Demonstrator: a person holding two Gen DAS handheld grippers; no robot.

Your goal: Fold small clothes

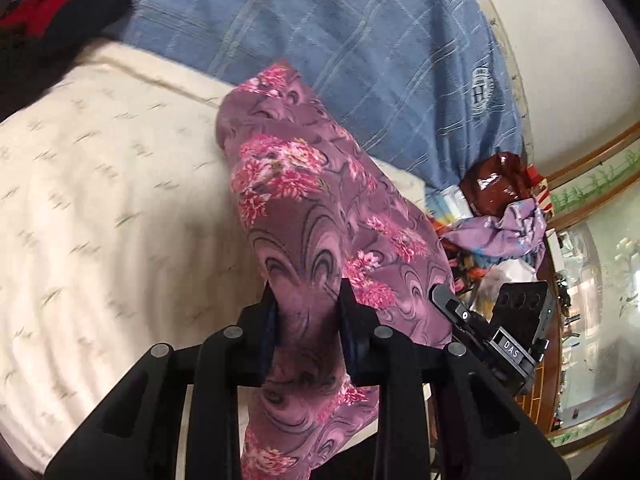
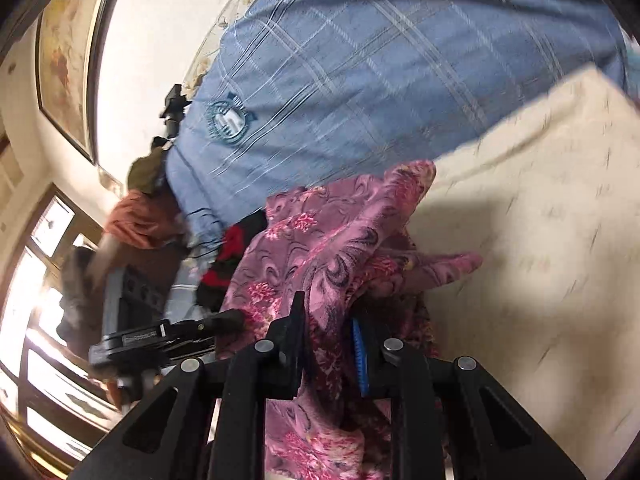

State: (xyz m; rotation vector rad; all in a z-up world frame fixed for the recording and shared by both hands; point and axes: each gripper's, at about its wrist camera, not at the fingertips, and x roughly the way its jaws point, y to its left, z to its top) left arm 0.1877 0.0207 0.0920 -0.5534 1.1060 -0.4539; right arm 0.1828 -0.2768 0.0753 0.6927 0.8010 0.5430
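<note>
Both grippers (image 1: pixel 307 292) (image 2: pixel 327 320) pinch soft floral cloth (image 1: pixel 304 184)

A small white-lettered tag reading "DAS" (image 1: pixel 510 347) sits on the other gripper's black body in the left wrist view, and a round crest with a large "H" (image 1: pixel 482 89) is stitched on the blue checked cloth (image 1: pixel 360 40), its ring lettering too small to read.
</note>
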